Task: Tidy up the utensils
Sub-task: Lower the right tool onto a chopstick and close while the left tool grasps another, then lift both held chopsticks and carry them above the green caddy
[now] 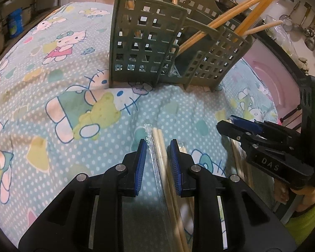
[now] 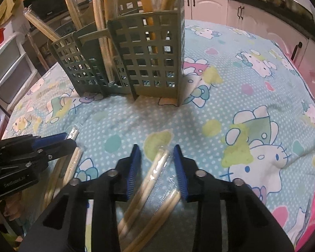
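Holding: I have wrapped chopsticks [image 1: 160, 157] between my left gripper [image 1: 157, 147] pads, jaws narrow, contact unclear.
Right gripper [image 2: 156, 153]: jaws partly apart around another wrapped pair [image 2: 157, 176]; grip not confirmed.
Organizer [image 1: 149, 42]: green slotted caddy ahead on the cartoon-print cloth [image 1: 52, 84], chopsticks upright inside.

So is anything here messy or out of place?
Mostly the loose wrapped chopsticks lying on the cartoon cloth instead of in the green holder. In the holder, some chopsticks lean far out sideways rather than standing upright.
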`<state>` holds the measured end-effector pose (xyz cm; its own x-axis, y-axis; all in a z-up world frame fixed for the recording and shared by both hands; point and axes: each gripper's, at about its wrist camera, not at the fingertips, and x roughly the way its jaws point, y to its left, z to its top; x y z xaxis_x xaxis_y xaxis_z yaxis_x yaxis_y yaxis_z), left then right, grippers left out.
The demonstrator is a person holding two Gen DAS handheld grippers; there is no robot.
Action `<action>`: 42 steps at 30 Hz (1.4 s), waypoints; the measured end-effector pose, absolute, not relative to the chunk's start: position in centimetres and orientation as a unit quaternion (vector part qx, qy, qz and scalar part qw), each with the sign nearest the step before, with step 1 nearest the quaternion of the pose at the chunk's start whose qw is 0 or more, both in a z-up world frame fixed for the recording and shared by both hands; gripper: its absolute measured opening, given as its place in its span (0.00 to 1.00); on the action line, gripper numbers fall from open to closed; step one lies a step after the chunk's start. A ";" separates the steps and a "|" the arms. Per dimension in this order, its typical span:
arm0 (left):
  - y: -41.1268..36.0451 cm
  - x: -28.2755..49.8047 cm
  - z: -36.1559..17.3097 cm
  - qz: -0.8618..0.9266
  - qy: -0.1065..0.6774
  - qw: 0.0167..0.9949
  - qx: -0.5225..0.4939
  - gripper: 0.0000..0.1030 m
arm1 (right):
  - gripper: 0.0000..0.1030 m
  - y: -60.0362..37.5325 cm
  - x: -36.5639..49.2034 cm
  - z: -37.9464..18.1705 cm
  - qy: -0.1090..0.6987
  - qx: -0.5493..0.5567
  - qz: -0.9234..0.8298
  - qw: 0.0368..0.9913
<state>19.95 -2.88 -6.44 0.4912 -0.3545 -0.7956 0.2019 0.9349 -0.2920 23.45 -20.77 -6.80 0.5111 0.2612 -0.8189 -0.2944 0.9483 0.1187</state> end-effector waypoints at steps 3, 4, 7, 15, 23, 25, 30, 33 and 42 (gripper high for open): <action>-3.1 20.5 -6.4 -0.161 0.480 0.859 -0.078 0.16 | 0.18 -20.4 23.4 -6.7 0.467 -0.021 0.162 0.869; -3.1 20.7 -6.4 -0.160 0.480 0.859 -0.079 0.16 | 0.16 -20.2 23.4 -6.6 0.466 -0.023 0.163 0.869; -3.2 21.2 -6.5 -0.158 0.481 0.859 -0.079 0.16 | 0.13 -20.0 23.3 -6.5 0.463 -0.020 0.166 0.870; -4.0 22.4 -6.4 -0.156 0.483 0.859 -0.067 0.16 | 0.08 -19.2 22.8 -5.5 0.453 -0.007 0.185 0.872; -3.1 22.4 -5.7 -0.156 0.472 0.864 -0.077 0.03 | 0.07 -19.1 21.8 -3.6 0.433 0.002 0.198 0.880; -2.5 21.9 -5.0 -0.156 0.461 0.870 -0.082 0.03 | 0.07 -19.2 21.4 -3.0 0.427 0.005 0.200 0.882; -1.3 20.6 -2.6 -0.156 0.429 0.886 -0.087 0.02 | 0.07 -19.4 20.3 -1.2 0.405 0.018 0.210 0.890; -0.5 19.8 -1.2 -0.155 0.409 0.895 -0.088 0.02 | 0.07 -19.3 19.6 -0.1 0.391 0.025 0.218 0.894; 1.4 18.3 2.6 -0.145 0.351 0.919 -0.106 0.02 | 0.06 -18.0 17.6 2.8 0.355 0.020 0.238 0.904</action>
<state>18.26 1.43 2.63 0.7117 -0.3412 -0.6141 0.1919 0.9353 -0.2972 17.58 -18.02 2.81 0.6353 0.4439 -0.6319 -0.4154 0.8863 0.2049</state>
